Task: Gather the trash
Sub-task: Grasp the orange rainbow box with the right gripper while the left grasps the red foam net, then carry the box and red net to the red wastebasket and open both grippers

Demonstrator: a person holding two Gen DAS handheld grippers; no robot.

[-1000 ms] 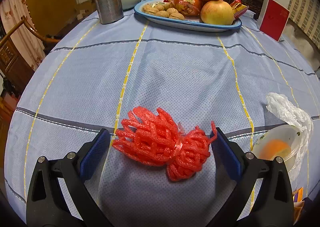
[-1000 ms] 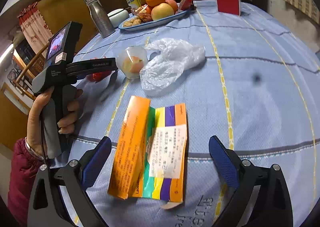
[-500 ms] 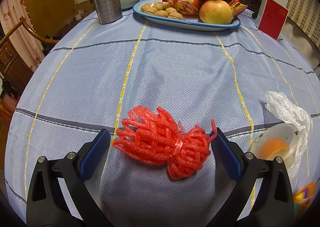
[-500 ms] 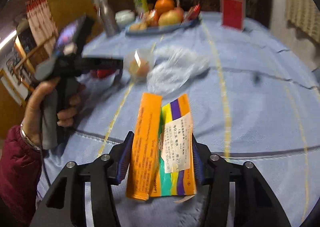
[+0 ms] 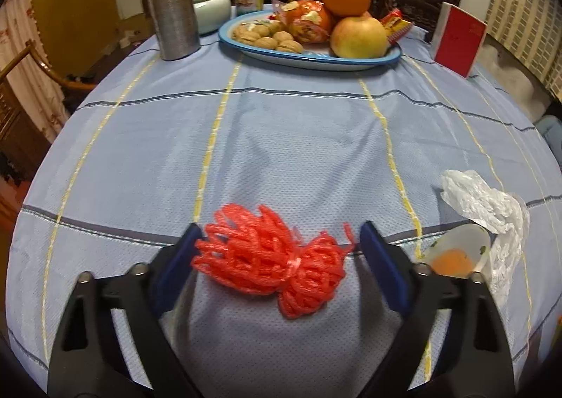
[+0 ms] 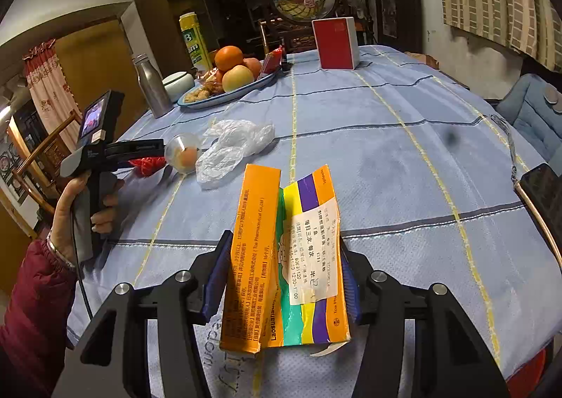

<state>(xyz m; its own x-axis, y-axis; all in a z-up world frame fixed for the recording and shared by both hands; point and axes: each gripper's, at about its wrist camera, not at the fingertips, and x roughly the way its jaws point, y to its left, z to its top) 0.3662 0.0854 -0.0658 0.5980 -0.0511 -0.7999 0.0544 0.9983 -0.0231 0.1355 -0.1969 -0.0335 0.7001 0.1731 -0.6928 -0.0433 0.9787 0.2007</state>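
Jaws of right gripper (image 6: 282, 278) clamp flattened box (image 6: 286, 261); left gripper (image 5: 277, 250) brackets foam net (image 5: 270, 266).

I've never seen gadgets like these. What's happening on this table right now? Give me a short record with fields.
Place: table with a blue checked cloth
Left tongs: open, pads on either side of the red foam net
Right tongs: shut on the flattened orange medicine box, lifted off the cloth
Other trash: plastic cup lying beside a crumpled clear bag
Not trash: fruit plate, metal bottle, red box
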